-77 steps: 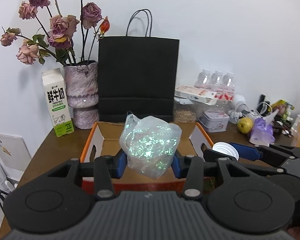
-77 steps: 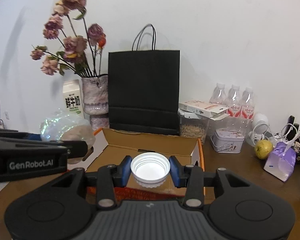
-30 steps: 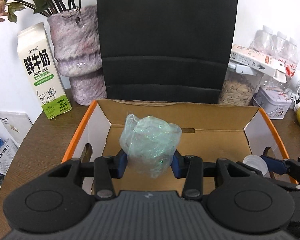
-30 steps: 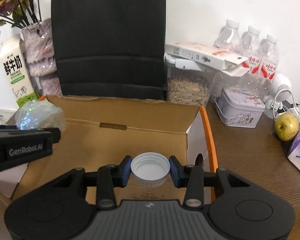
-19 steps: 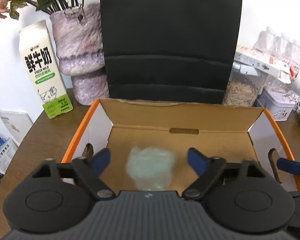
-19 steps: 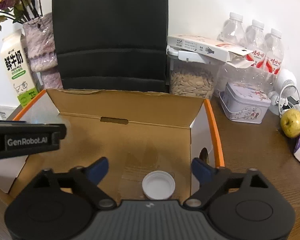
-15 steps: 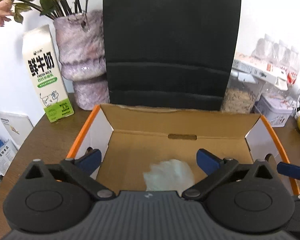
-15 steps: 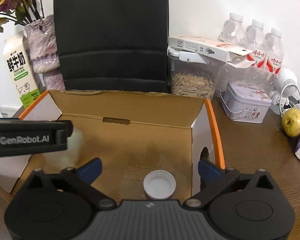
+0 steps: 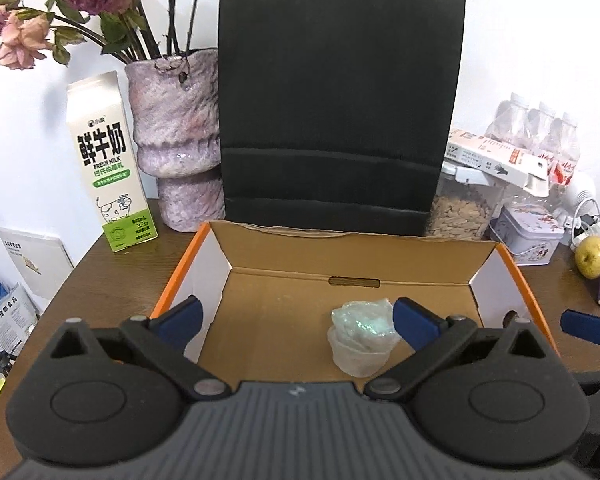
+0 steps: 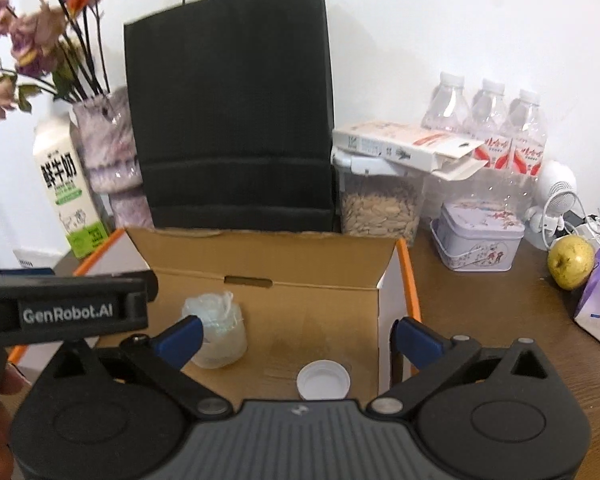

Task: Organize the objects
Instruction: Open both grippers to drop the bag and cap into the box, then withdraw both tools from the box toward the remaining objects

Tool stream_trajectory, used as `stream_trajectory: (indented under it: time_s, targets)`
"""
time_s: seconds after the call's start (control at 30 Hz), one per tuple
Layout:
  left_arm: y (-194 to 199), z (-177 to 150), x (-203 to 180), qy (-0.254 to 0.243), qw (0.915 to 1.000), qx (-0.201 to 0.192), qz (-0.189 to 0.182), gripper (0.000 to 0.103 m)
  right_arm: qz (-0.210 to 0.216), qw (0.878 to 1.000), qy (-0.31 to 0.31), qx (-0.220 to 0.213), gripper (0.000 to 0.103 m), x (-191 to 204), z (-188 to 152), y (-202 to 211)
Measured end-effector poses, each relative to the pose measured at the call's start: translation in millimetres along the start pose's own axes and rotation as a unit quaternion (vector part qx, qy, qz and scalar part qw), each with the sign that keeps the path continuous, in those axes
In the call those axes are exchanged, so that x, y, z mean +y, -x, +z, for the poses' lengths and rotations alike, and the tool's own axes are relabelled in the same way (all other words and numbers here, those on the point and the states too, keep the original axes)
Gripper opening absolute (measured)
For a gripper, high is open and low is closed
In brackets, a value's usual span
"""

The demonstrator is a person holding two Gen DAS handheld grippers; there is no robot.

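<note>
Left wrist view: the left gripper [image 9: 296, 318] is now gaping wide and empty; the bundle [image 9: 362, 336] it was pinching a second ago is sitting on the floor of the box [image 9: 404, 258], toward its right side.

Right wrist view: the right gripper [image 10: 298, 338] is spread wide too, its cap [image 10: 323, 380] released and lying open side up inside the box [image 10: 260, 264], probably near the front wall. Both drops look done, so both hands are free for whatever needs sorting next.

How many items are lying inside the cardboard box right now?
2. The crumpled plastic bag sits on the cardboard box floor toward the left; the white bottle cap lies near the front right corner. The hand-held grippers hide the front edge, so more may be unseen.
</note>
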State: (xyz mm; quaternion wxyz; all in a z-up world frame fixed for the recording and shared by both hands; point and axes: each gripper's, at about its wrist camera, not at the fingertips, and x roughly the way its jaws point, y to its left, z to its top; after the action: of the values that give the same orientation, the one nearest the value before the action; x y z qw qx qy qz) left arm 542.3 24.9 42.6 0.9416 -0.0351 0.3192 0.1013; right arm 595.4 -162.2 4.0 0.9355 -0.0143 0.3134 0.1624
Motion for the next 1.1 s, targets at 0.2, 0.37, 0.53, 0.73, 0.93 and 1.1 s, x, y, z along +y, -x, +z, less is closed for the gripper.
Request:
stream_trajectory:
  time_s: [0.2,0.37,0.53,0.73,0.93,1.1]
  targets:
    - [24,-5,6,0.006,0.9998,-0.013,-0.012,0.103,0.000,1.000,0.008,-0.009,0.103,2,-6,25]
    - [46,-11,14,0.013,0.9993,-0.025,-0.023,0.103,-0.004,1.000,0.017,-0.016,0.103,6,-13,46]
    - [72,-17,22,0.018,0.9986,-0.041,-0.027,0.103,-0.007,0.999,0.024,-0.026,0.103,11,-17,69]
    - [103,-26,31,0.022,0.9974,-0.065,-0.020,0.103,-0.006,0.999,0.036,-0.039,0.103,20,-24,99]
    - [130,-41,41,0.026,0.9962,-0.081,-0.020,0.103,-0.009,0.997,0.041,-0.059,0.103,25,-34,131]
    - [154,-53,47,0.026,0.9949,-0.094,-0.025,0.103,-0.005,0.996,0.041,-0.073,0.103,24,-44,156]
